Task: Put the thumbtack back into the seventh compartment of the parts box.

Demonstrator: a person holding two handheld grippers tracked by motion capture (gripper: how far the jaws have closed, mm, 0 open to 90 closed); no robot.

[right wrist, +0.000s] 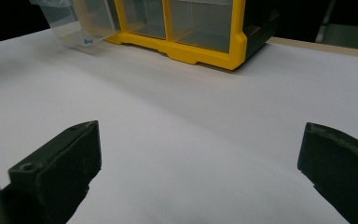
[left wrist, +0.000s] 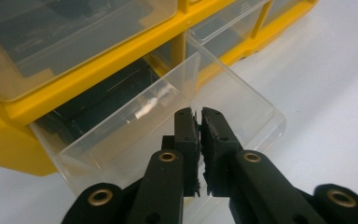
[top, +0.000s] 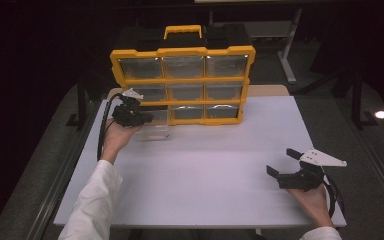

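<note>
A yellow organiser [top: 182,51] with clear drawers stands upright at the back of the white table [top: 205,165]. Its bottom-left clear drawer [top: 155,131] is pulled out onto the table. My left gripper [top: 147,119] sits at that drawer's left side. In the left gripper view its jaws [left wrist: 199,114] stand a narrow slit apart over the drawer [left wrist: 233,102], at its near rim, and I see no pressing grip. My right gripper [top: 282,161] rests wide open near the table's front right, with nothing between its jaws [right wrist: 200,140]. It faces the organiser [right wrist: 191,51] and the drawer [right wrist: 81,23].
The organiser has a yellow carry handle [top: 182,31] on top and its other drawers are pushed in. White table stretches between the two grippers. Table legs and a dark floor lie behind and beside the table.
</note>
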